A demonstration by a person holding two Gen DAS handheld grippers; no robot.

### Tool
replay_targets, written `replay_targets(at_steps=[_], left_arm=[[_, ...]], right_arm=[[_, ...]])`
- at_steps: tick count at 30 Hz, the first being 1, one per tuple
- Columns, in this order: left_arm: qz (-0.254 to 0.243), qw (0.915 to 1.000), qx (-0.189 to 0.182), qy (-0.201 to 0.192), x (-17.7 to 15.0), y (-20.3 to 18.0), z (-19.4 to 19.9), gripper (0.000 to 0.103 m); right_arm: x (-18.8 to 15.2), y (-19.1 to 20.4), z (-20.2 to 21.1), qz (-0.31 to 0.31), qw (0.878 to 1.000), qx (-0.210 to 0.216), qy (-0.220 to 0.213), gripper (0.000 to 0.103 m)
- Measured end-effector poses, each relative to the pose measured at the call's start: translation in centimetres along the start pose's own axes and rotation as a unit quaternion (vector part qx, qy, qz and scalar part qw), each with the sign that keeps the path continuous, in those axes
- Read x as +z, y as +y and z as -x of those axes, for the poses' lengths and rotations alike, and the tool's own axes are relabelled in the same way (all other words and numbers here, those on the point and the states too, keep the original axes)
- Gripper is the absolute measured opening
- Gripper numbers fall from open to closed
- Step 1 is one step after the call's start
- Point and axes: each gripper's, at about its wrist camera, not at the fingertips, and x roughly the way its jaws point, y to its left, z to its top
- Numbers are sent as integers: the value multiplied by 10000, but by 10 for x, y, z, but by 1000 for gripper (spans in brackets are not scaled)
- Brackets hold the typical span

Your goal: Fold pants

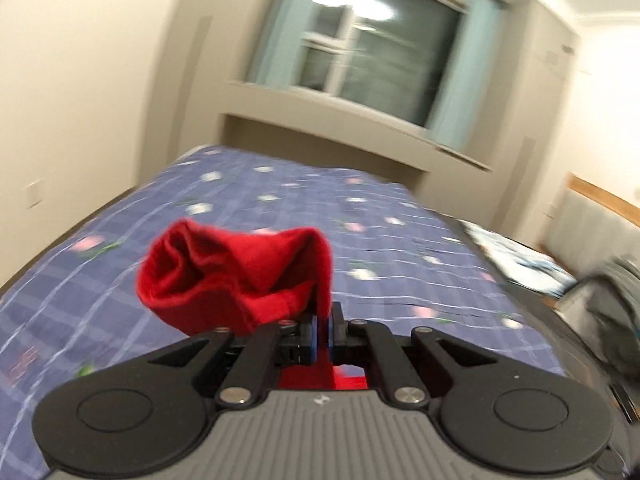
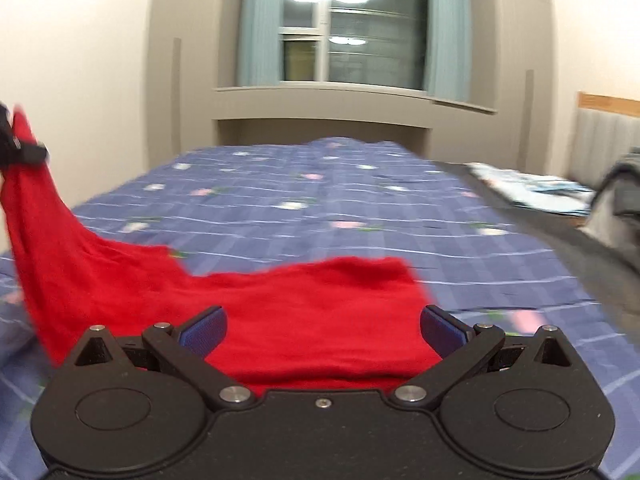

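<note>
The red pants (image 2: 304,312) lie partly on a bed with a blue plaid cover (image 2: 320,200). My left gripper (image 1: 321,330) is shut on a bunched end of the red pants (image 1: 240,276) and holds it above the bed. That gripper shows at the far left of the right wrist view (image 2: 20,152), with the red cloth hanging down from it. My right gripper (image 2: 322,330) is open, its blue pads (image 2: 204,330) spread to either side of the flat part of the pants lying between them.
The bed cover (image 1: 360,220) stretches toward a window with pale blue curtains (image 2: 352,24). At the right are a folded light blue-white cloth (image 2: 528,192), a grey heap of clothes (image 2: 624,208) and a padded headboard (image 2: 604,140). The wall stands at the left.
</note>
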Motion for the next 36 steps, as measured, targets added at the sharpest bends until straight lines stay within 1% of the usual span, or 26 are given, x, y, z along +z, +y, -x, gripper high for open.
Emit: replay_targets(at_steps=[2,4,6,9,12,14,16,18,20,21,22,23,24,25,26,28,30,31,35,36], left_arm=[[-307,9991,-284,40,3,-26,-6,4],[-587,9968,-534,130,4,-53,-14,4],[-901,9924,-785,288,1,-82,-22,4],[-1339,9834,-1105,535,-13,-120,-35,4],[-1659,9743,-1285,825,-32,-153,-51,4],[-1791,9699,-1350,948,-45,-168,-60,4],[-1960,9635,-1428,1135,-57,-183,-74,4],[-1981,9583,-1505,1407,-69,-189,-84,4],[-1983,9549,-1533,1593,-78,-190,-90,5],[-1989,9531,-1541,1682,-82,-190,-92,8],[-1981,9520,-1550,1744,-83,-186,-93,11],[-1968,9509,-1570,1803,-84,-184,-95,16],[-1934,9496,-1597,1877,-87,-182,-95,27],[-1874,9494,-1612,1936,-88,-178,-94,42],[-1798,9500,-1612,1978,-88,-174,-93,49],[-1628,9519,-1650,2005,-86,-165,-87,67],[-1472,9540,-1693,1990,-83,-157,-82,79],[-1409,9557,-1677,1964,-81,-153,-77,83],[-1189,9631,-1569,1835,-73,-140,-65,90],[-1130,9657,-1513,1780,-71,-134,-61,94]], right_arm=[[-2,-19,-2,-83,9987,-481,163,103],[-6,-40,-4,-206,9942,-981,388,103],[-12,-60,-5,-366,9894,-1307,526,103],[-23,-86,-4,-635,9830,-1581,685,103],[-37,-105,-3,-768,9795,-1693,772,103],[-43,-111,-3,-847,9790,-1679,788,103],[-48,-114,-5,-918,9793,-1619,799,103],[-53,-114,-7,-913,9802,-1554,818,103],[-56,-113,-6,-879,9812,-1506,823,103],[-57,-113,-7,-873,9817,-1481,813,103],[-58,-113,-7,-881,9821,-1464,798,103],[-58,-115,-6,-904,9822,-1447,781,103],[-59,-116,-6,-939,9823,-1430,766,103],[-60,-116,-5,-967,9823,-1416,755,103],[-61,-117,-6,-984,9824,-1406,743,103],[-61,-116,-5,-982,9826,-1406,716,103],[-62,-116,-5,-976,9828,-1406,699,103],[-62,-116,-5,-983,9828,-1402,691,103],[-63,-116,-4,-986,9829,-1401,672,103],[-63,-116,-4,-981,9829,-1404,669,103]])
